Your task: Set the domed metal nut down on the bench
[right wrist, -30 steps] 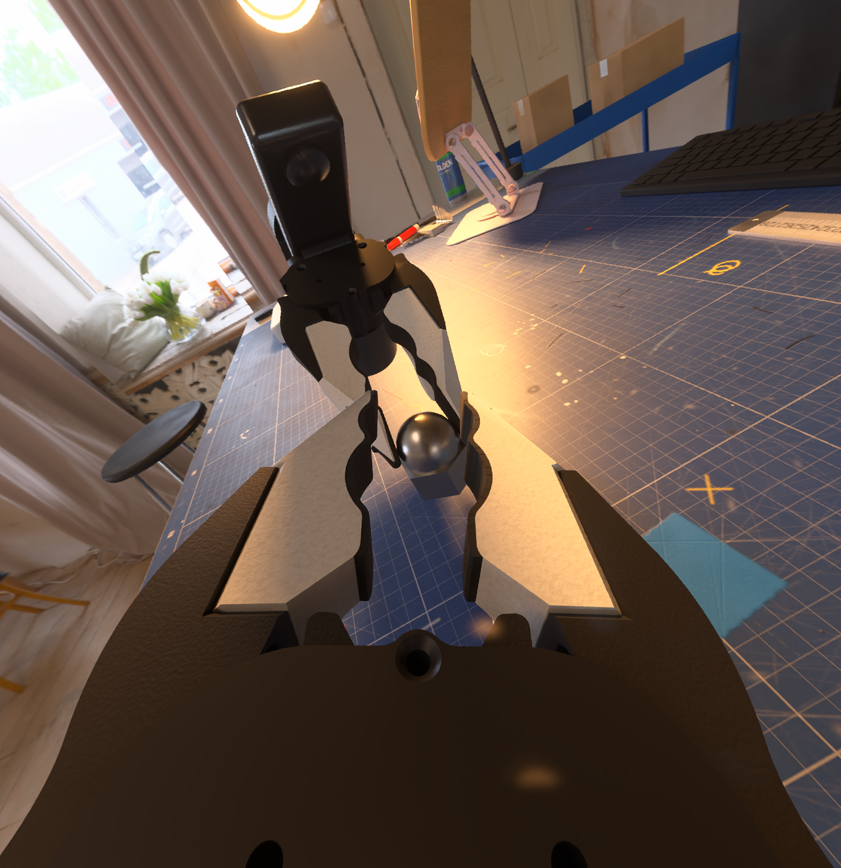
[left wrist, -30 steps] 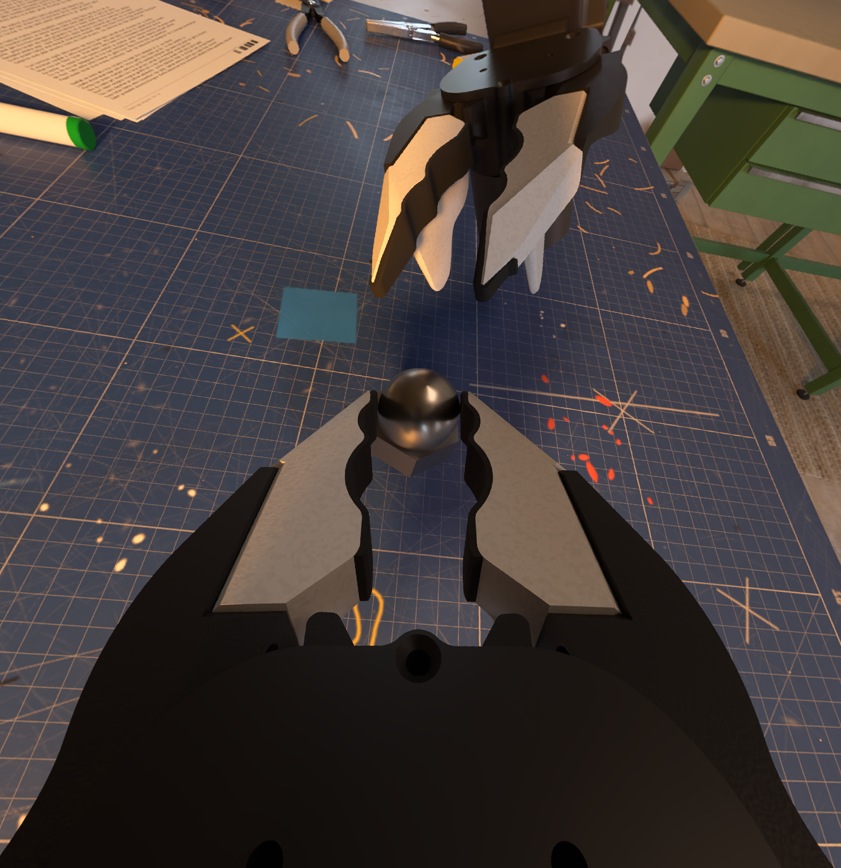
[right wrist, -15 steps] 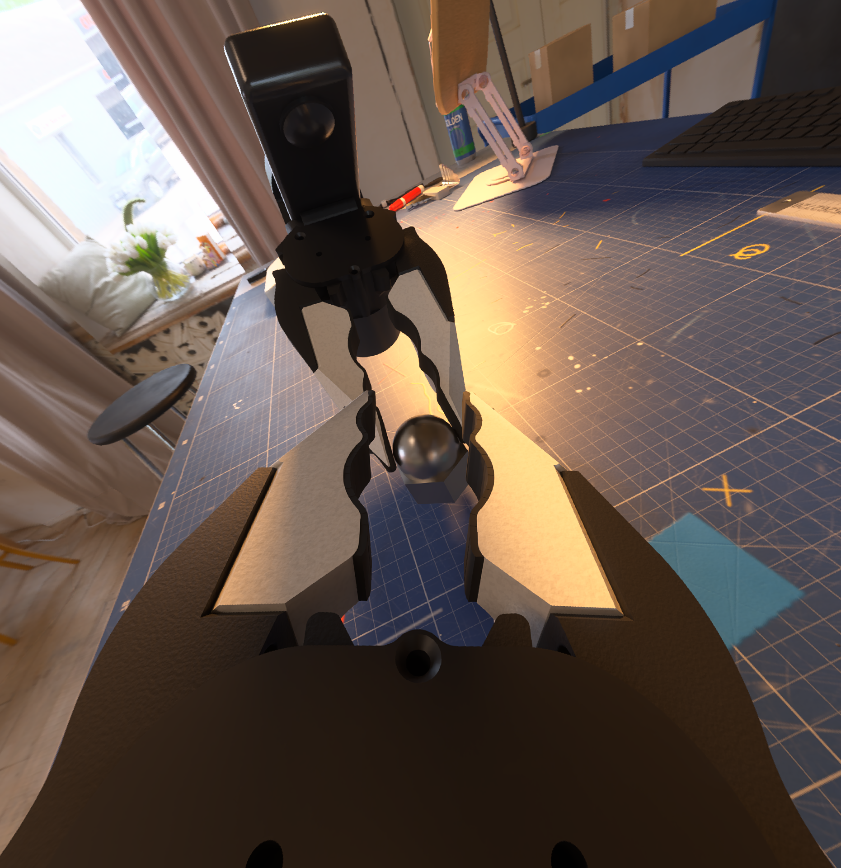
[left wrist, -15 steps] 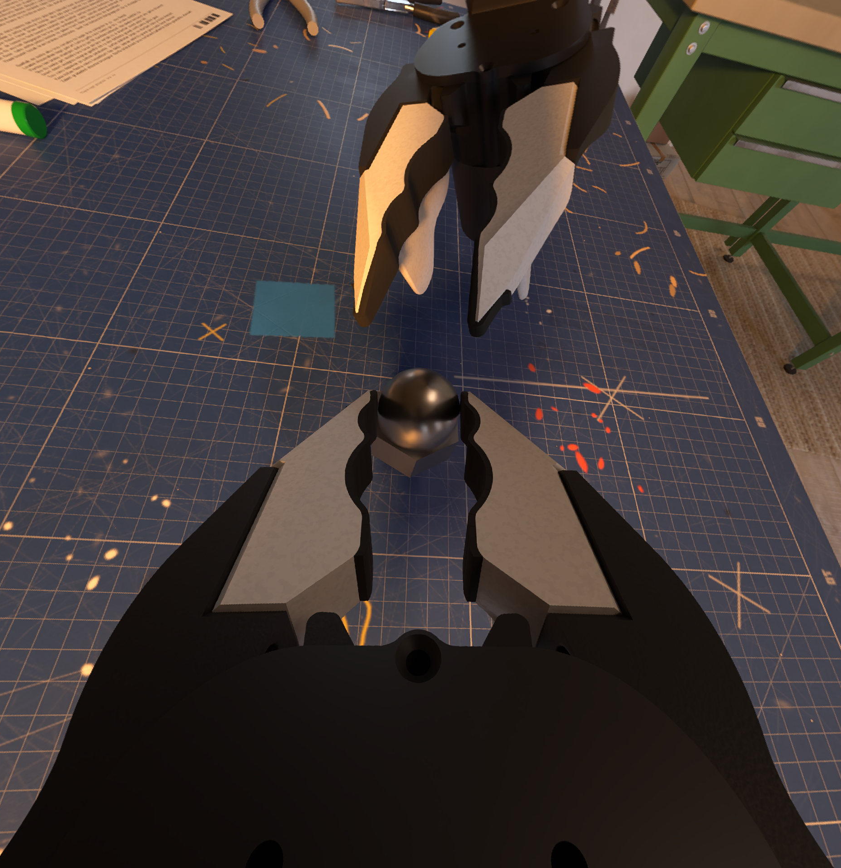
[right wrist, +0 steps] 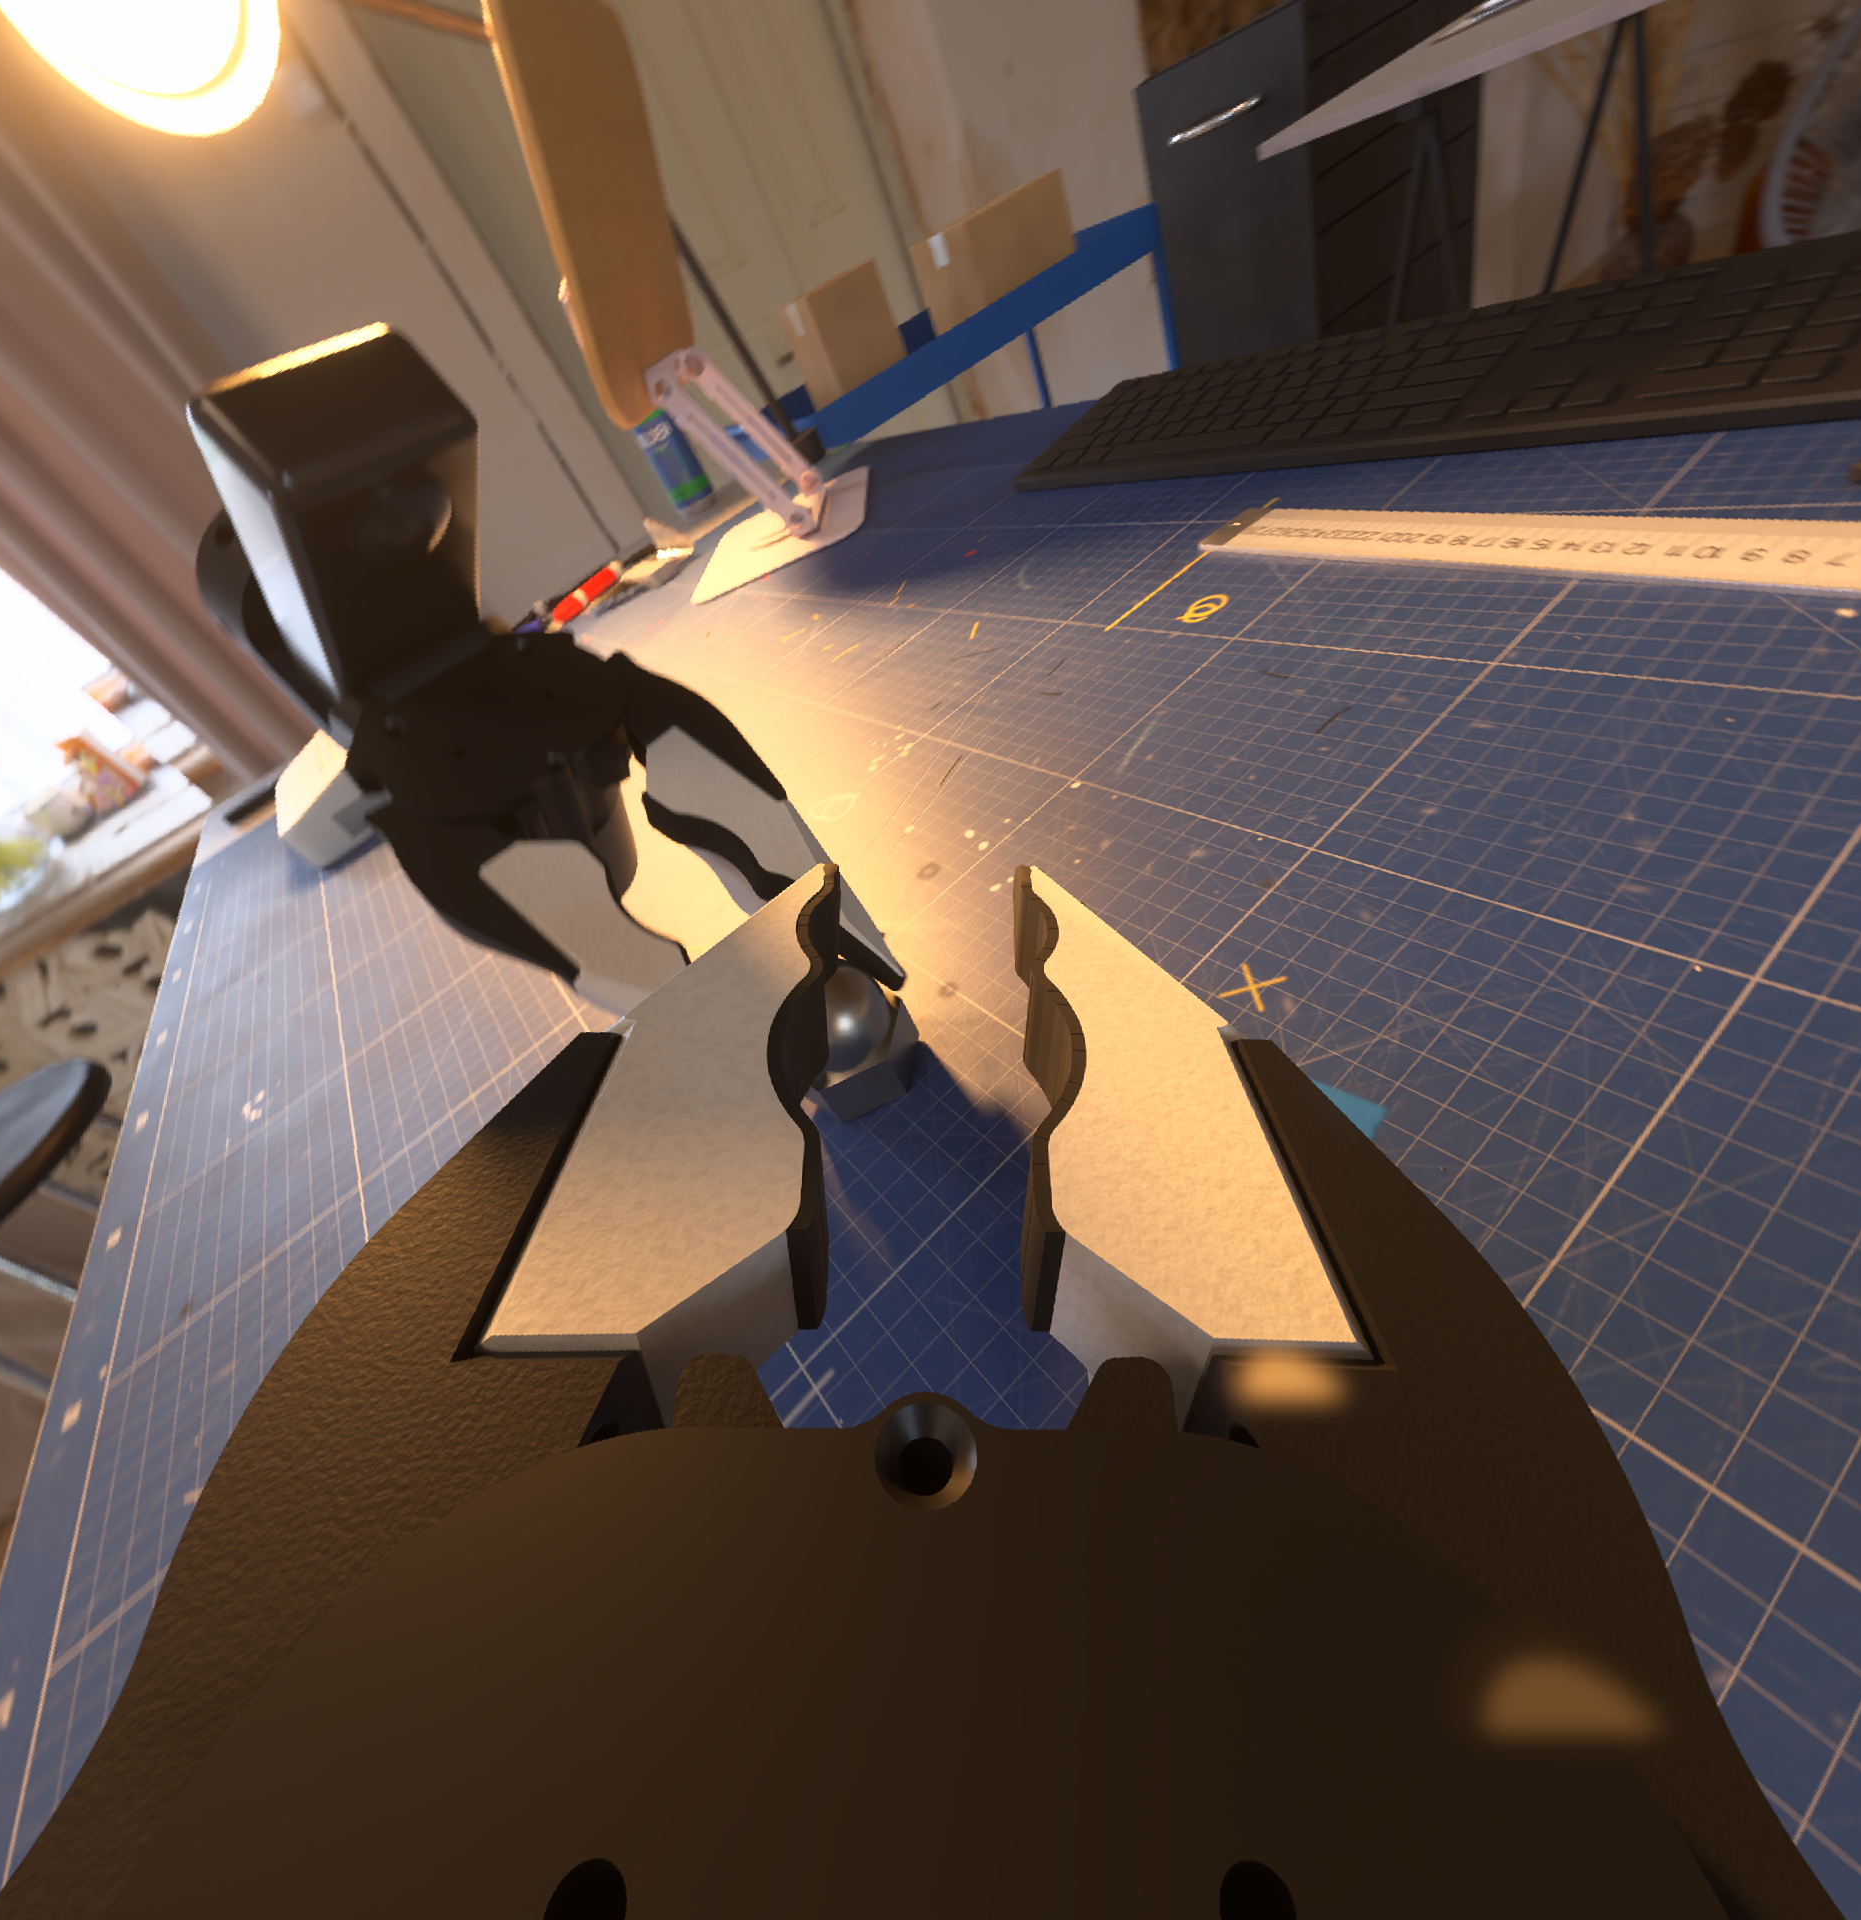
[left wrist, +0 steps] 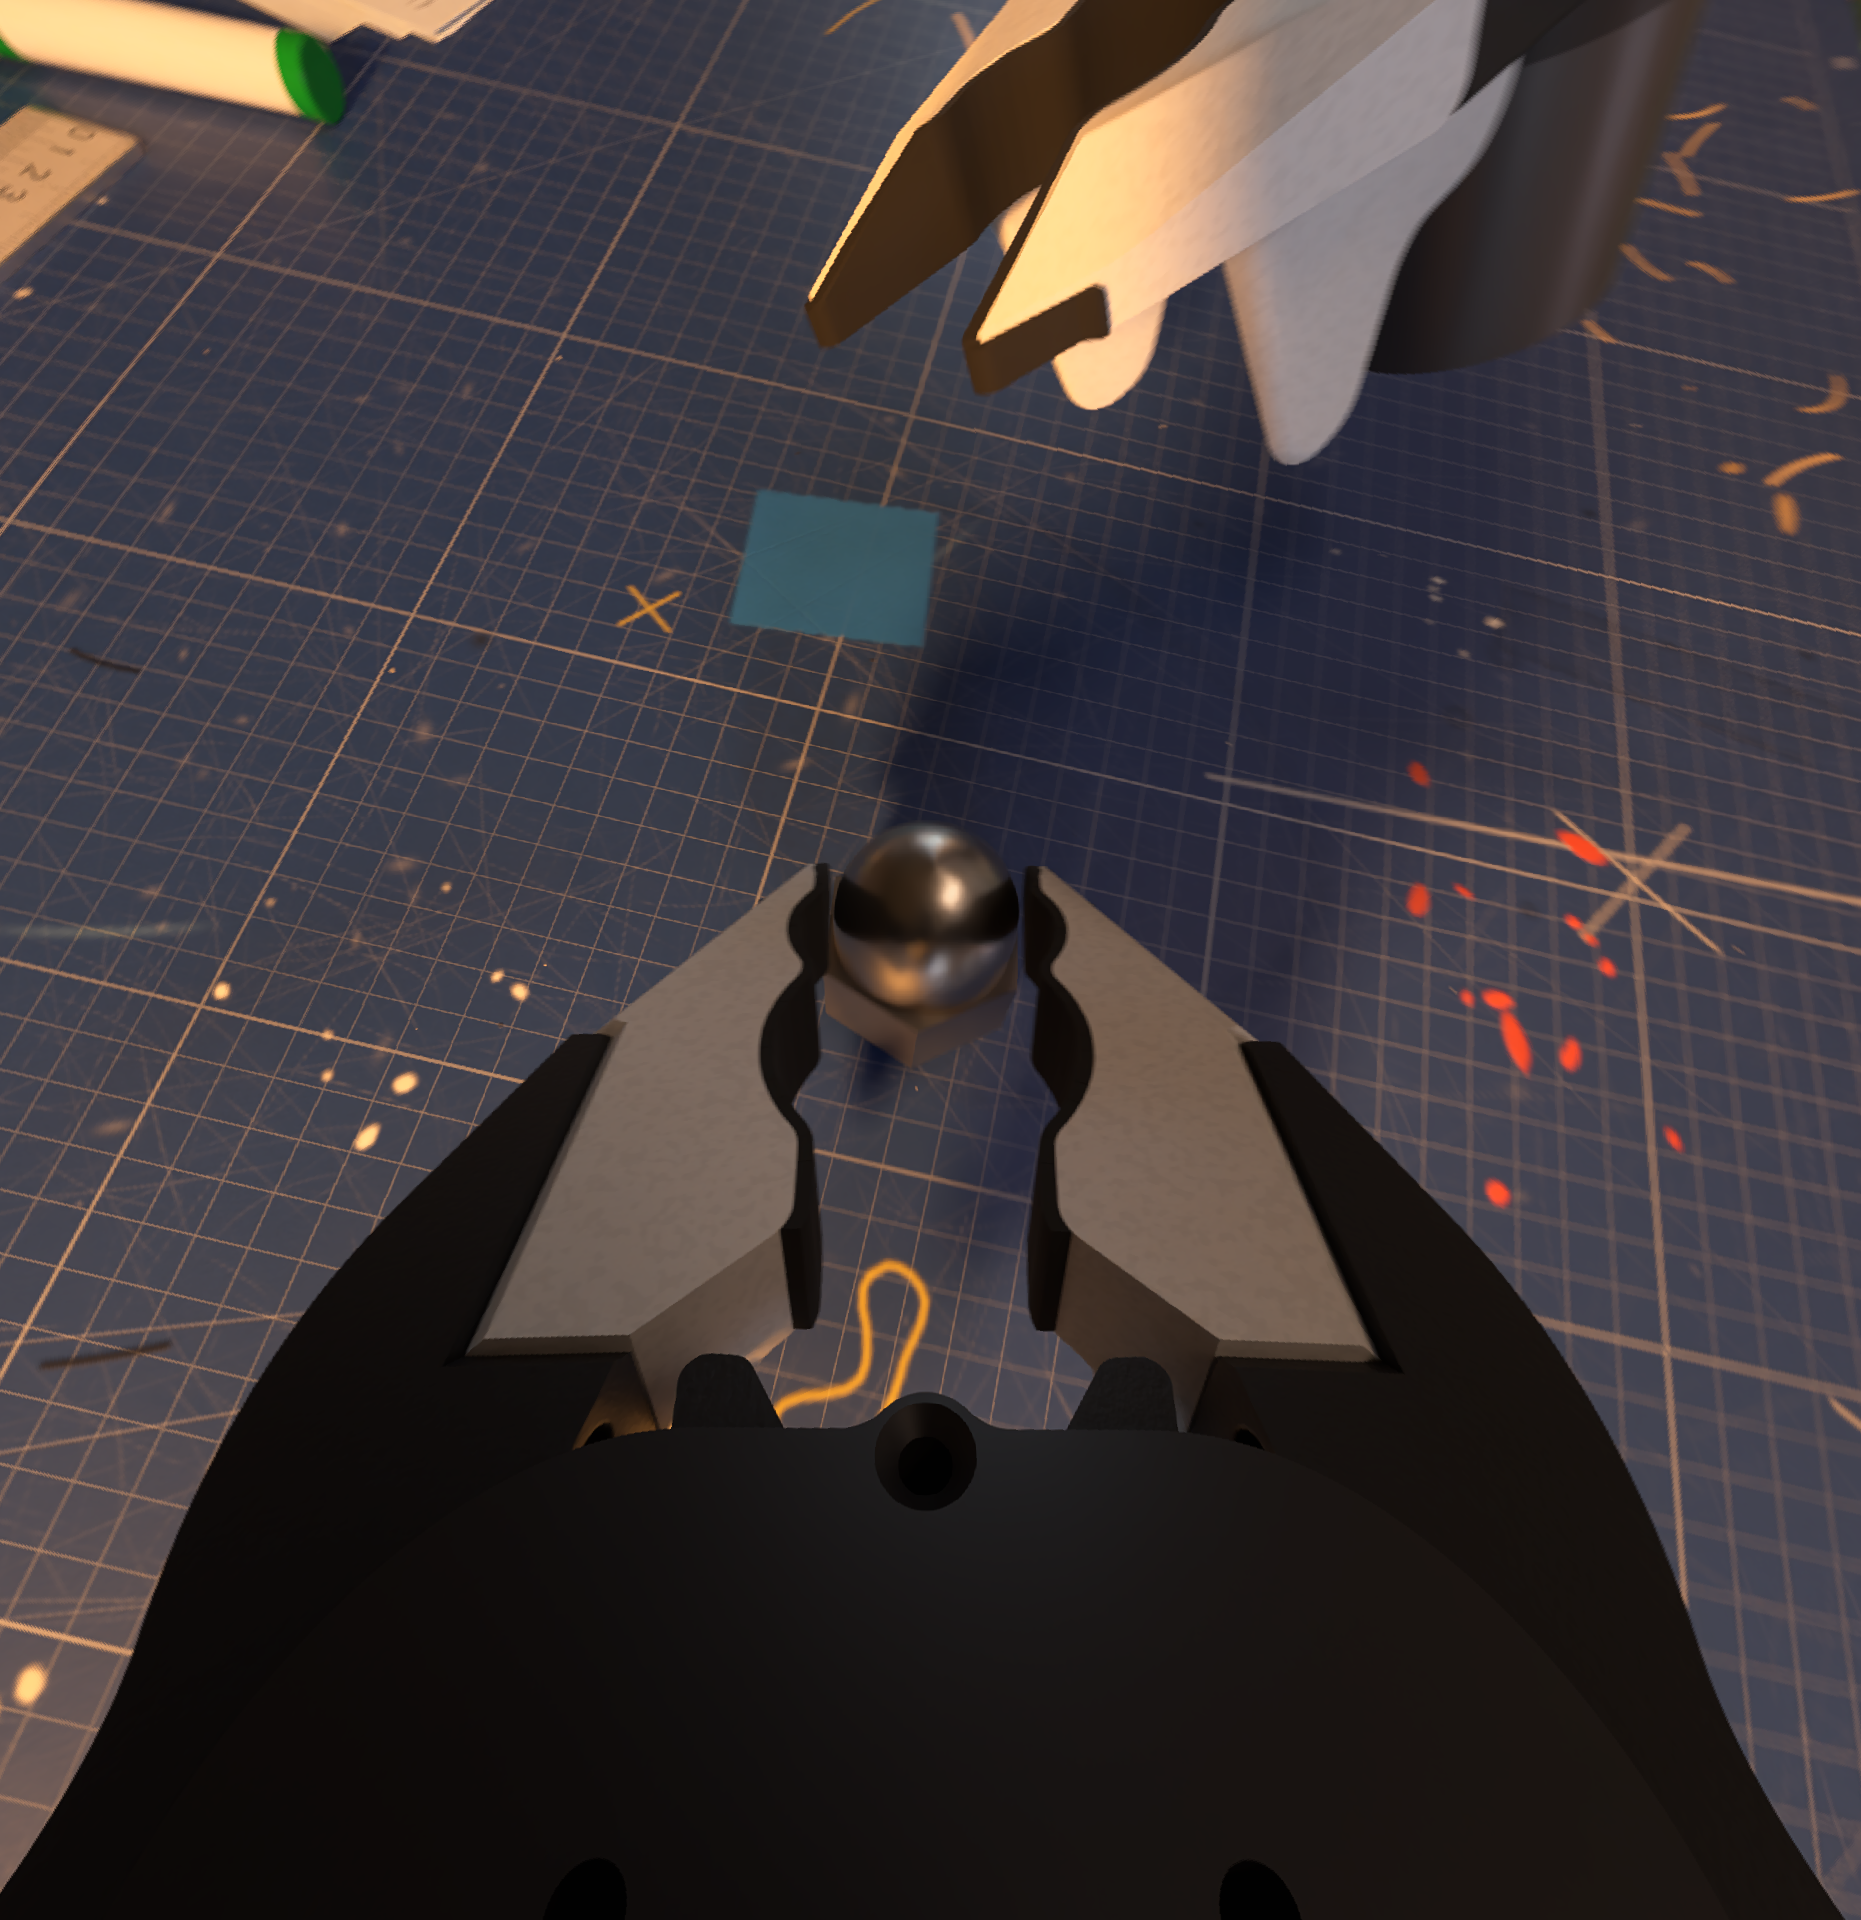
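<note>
**Domed nut gripped low over the blue mat**

At far left in the left wrist view lie a metal ruler (left wrist: 32,187) with printed numerals and a white marker (left wrist: 167,57) with a green cap. Further right, a teal square (left wrist: 832,566) sits on the gridded bench mat (left wrist: 282,727), a yellow cross beside it. The left gripper (left wrist: 924,914) is clamped on the domed metal nut (left wrist: 924,925), dome up, at its fingertips; whether the hex base touches the mat I cannot tell. Up and to the right hangs the right gripper (left wrist: 1019,332), its fingers apart and empty. In the right wrist view, a keyboard (right wrist: 1477,384) lies beyond another ruler (right wrist: 1549,545).
</note>
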